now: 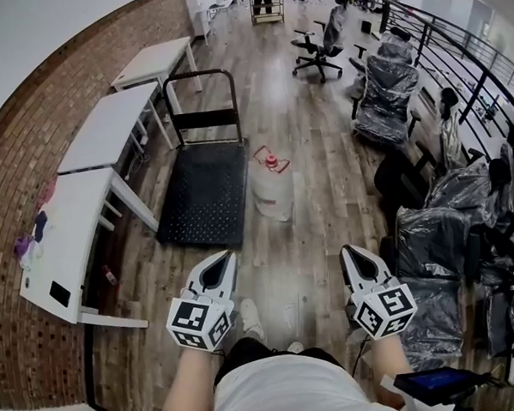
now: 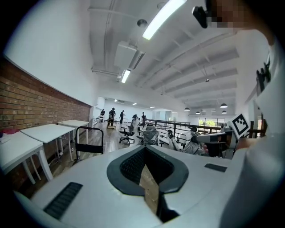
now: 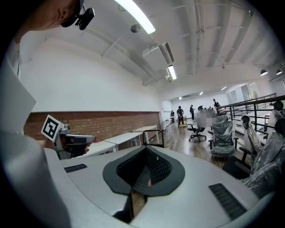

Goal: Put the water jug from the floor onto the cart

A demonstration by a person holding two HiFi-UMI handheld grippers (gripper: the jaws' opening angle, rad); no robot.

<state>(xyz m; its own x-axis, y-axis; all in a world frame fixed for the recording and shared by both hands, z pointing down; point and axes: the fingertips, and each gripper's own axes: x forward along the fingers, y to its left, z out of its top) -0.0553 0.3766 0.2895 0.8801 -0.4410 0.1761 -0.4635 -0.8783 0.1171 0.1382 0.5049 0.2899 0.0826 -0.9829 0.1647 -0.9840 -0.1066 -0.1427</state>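
No legible text, brand or number, only square black-and-white markers on left tongs point(image 1: 225, 259), right tongs point(image 1: 350, 252)

A brown wooden plank floor point(image 1: 319, 240) carries everything. Near its middle a clear plastic water jug point(image 1: 272, 189) with a red cap stands upright, just right of a black flat-deck cart point(image 1: 207, 194) whose tubular handle rises at the far end. White rectangular tables point(image 1: 107, 126) stand in a row along the left. Plastic-wrapped chairs point(image 1: 389, 95) stand on the right, and a black office chair point(image 1: 316, 51) stands farther off.
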